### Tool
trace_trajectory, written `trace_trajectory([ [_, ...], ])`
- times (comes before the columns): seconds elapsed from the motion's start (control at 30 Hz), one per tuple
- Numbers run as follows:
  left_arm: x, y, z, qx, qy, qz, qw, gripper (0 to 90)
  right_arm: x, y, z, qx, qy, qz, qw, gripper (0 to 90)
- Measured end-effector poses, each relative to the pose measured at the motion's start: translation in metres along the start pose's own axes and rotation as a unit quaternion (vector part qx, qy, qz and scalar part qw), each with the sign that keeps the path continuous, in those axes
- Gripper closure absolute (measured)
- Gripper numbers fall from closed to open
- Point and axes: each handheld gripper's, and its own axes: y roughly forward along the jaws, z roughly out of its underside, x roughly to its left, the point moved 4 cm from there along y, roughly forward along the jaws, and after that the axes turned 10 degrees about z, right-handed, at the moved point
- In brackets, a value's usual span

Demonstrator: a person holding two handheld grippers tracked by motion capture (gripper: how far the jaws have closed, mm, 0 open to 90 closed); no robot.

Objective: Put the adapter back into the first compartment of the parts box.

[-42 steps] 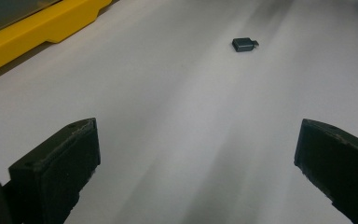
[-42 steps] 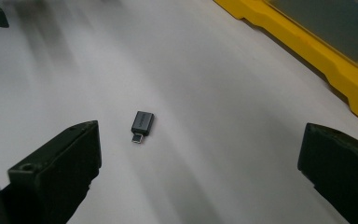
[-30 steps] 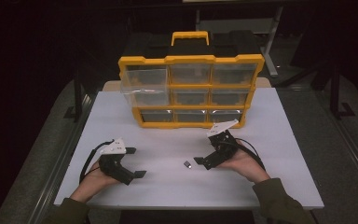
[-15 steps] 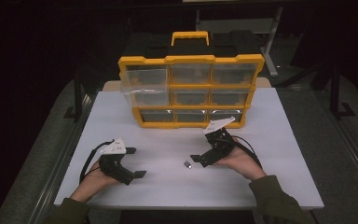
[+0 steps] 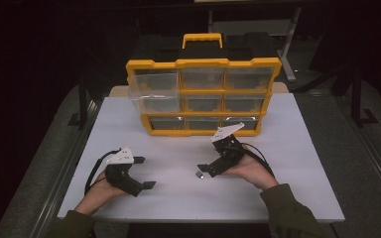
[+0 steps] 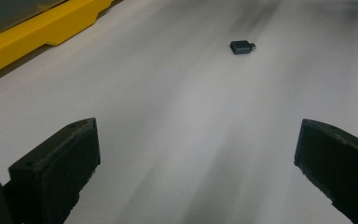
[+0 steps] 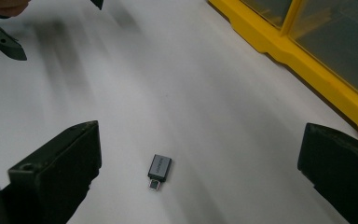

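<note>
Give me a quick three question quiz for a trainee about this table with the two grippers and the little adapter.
1. True or false: the right gripper is shut on the small dark grey metal-tipped adapter.
2. Which gripper is nearer the adapter: A left, B right?
3. Fill in: the adapter lies on the white ____.
Key: 1 false, its jaws stand open; 2 B; 3 table, in front of the yellow clear-drawered plastic organiser case.

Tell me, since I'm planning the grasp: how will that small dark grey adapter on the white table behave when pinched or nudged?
The small dark grey adapter looks rigid and probably light. Lying flat and boxy on the smooth white table, it should slide, not roll. Its low profile may let the right gripper slip off.
</note>
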Motion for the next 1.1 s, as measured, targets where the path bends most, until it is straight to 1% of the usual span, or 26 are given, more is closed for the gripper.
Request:
trace_trajectory([
  [0.27, 0.0, 0.001, 0.0, 0.0, -0.001, 0.001, 1.0, 0.0, 0.003, 0.005, -0.003, -0.001, 0.0, -0.001, 1.0, 0.0],
  [0.4, 0.0, 0.001, 0.0, -0.003, -0.001, 0.0, 1.0, 0.0, 0.005, 0.008, -0.004, -0.001, -0.001, -0.004, 1.0, 0.0],
  [0.43, 0.0, 0.0, -0.001, -0.007, -0.004, 0.0, 1.0, 0.0, 0.005, 0.009, -0.005, -0.001, -0.003, -0.004, 1.0, 0.0],
  [0.53, 0.0, 0.0, -0.001, -0.008, -0.001, -0.001, 1.0, 0.0, 0.006, 0.01, -0.005, 0.0, -0.004, -0.005, 1.0, 0.0],
  [0.6, 0.0, 0.0, -0.001, -0.007, 0.003, -0.003, 1.0, 0.0, 0.007, 0.011, -0.005, 0.002, -0.002, -0.006, 1.0, 0.0],
  [0.8, 0.0, -0.001, -0.001, -0.01, -0.004, 0.002, 0.9999, 0.0, 0.011, 0.018, -0.008, 0.012, -0.002, -0.01, 0.9999, 0.0],
  [0.93, -0.001, -0.002, -0.001, -0.01, -0.004, 0.005, 0.9999, 0.0, 0.013, 0.02, -0.008, 0.013, -0.008, -0.01, 0.9998, 0.0],
  [1.1, -0.001, 0.0, -0.001, -0.008, -0.004, 0.007, 0.9999, 0.0, 0.015, 0.025, -0.007, 0.021, -0.013, -0.006, 0.9997, 0.0],
])
